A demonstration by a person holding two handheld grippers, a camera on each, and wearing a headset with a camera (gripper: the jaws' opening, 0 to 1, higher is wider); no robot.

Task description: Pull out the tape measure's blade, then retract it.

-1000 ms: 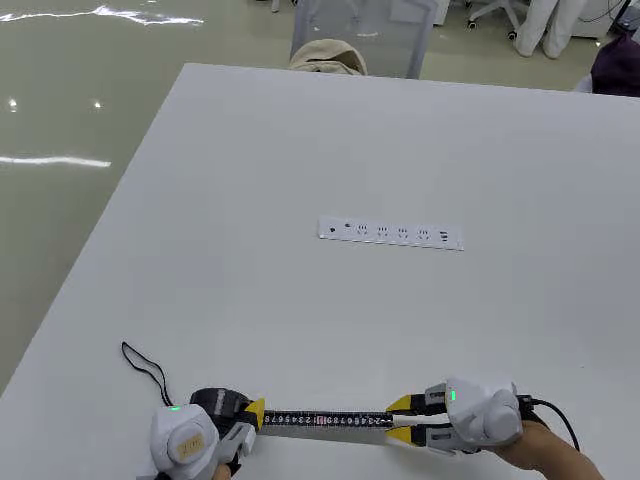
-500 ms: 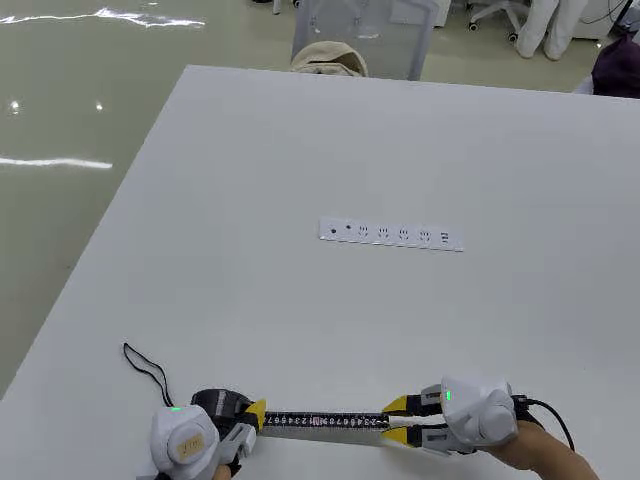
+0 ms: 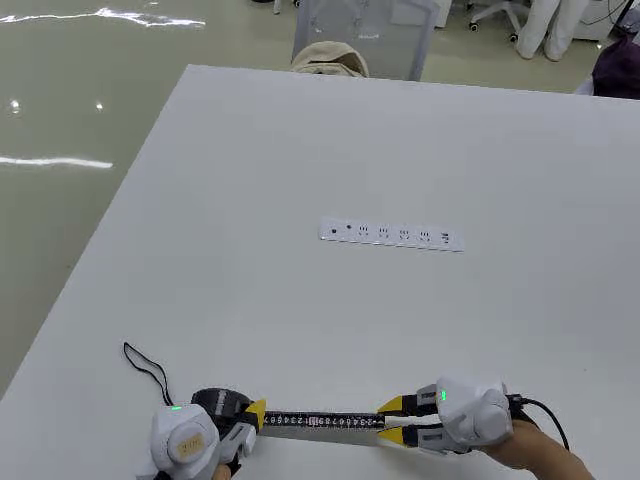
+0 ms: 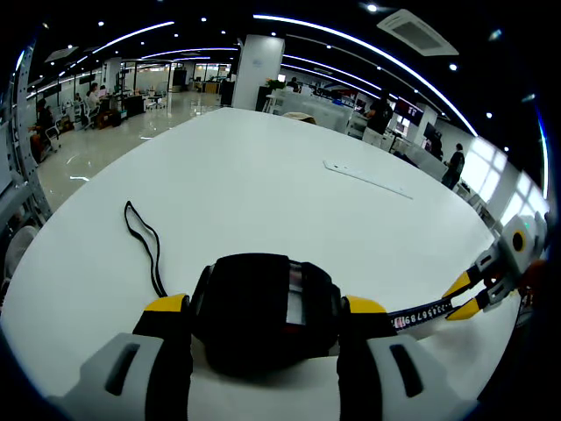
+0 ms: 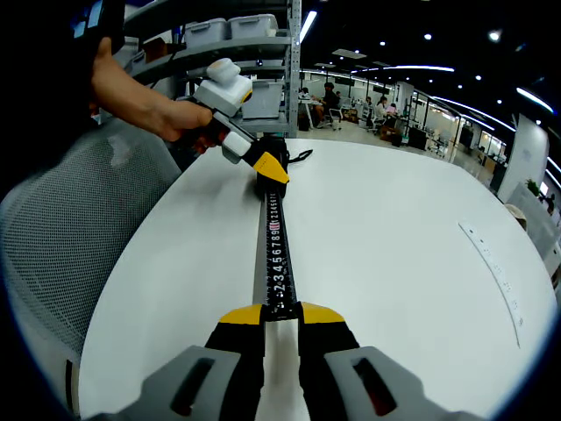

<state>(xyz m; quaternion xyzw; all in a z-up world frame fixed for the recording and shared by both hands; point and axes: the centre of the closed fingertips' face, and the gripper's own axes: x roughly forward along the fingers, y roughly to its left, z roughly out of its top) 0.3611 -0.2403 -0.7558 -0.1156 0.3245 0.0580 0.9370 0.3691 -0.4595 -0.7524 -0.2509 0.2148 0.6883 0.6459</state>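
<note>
One tape measure [image 3: 218, 402] at lower left, one power strip [image 3: 391, 234] at frame centre, one table [image 3: 400, 140], two grippers: left gripper [image 3: 242, 416], right gripper [image 3: 388, 421].

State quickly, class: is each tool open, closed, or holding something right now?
Left tool: closed on the tape measure's case.
Right tool: closed on the end of the pulled-out blade.
</note>
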